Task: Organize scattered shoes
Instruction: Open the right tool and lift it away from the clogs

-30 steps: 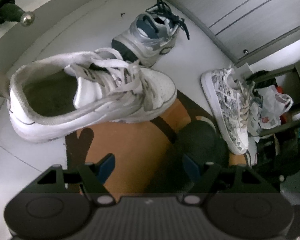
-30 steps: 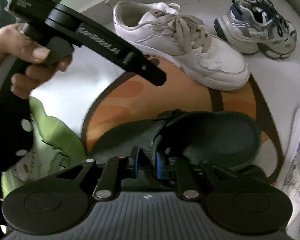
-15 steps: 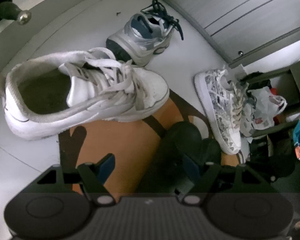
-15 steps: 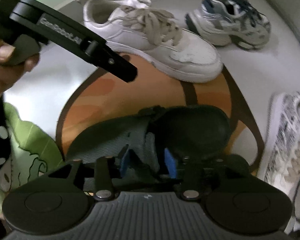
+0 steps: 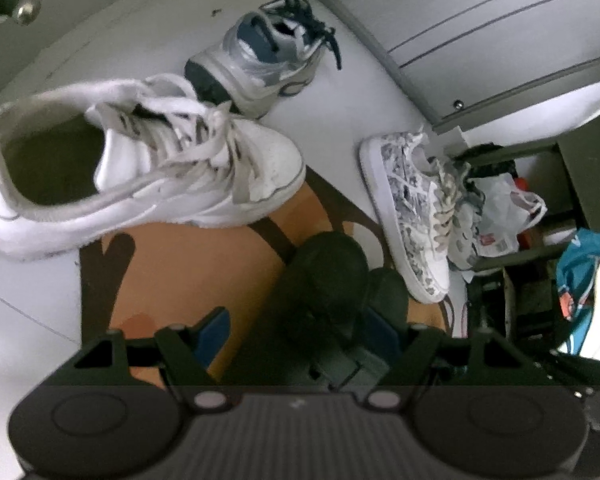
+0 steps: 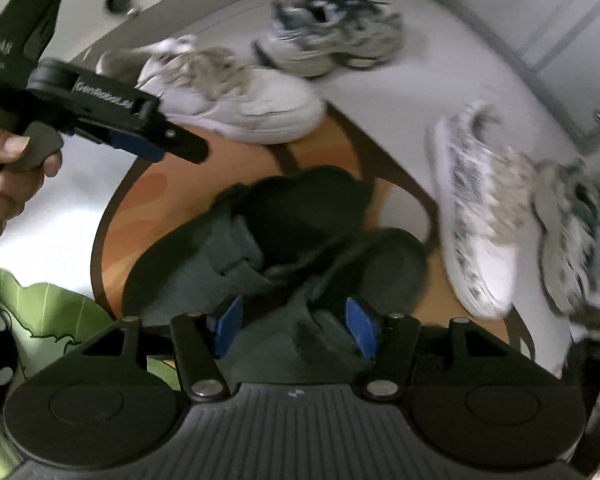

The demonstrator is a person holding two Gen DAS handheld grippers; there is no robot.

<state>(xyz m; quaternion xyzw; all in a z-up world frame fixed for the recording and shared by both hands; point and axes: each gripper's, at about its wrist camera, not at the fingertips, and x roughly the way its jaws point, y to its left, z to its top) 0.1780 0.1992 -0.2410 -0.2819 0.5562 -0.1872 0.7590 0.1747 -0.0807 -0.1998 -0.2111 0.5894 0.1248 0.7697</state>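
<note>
Right under the right gripper (image 6: pixel 292 326), its blue pads (image 6: pixel 358 330) are spreading apart and press on nothing; the strap of the nearer black sandal (image 6: pixel 364 264) lies between and below them, let go so that this sandal sits side by side with the other black sandal (image 6: pixel 256 232), the pair lined up on the orange mat (image 6: pixel 156 200). The left gripper (image 5: pixel 300 336) hangs just above the same pair, jaws wide and empty, probably waiting its turn. Beyond its tips and to the left, the white sneaker (image 5: pixel 148 168) sits with its toe on the mat's edge, unpaired. Off to the right, the patterned sneakers (image 5: pixel 416 208) rest close together by a dark rack (image 5: pixel 572 184). Farthest ahead, the grey-and-navy trainer (image 5: pixel 260 64) stands alone near the wall, likely next to be sorted.
</note>
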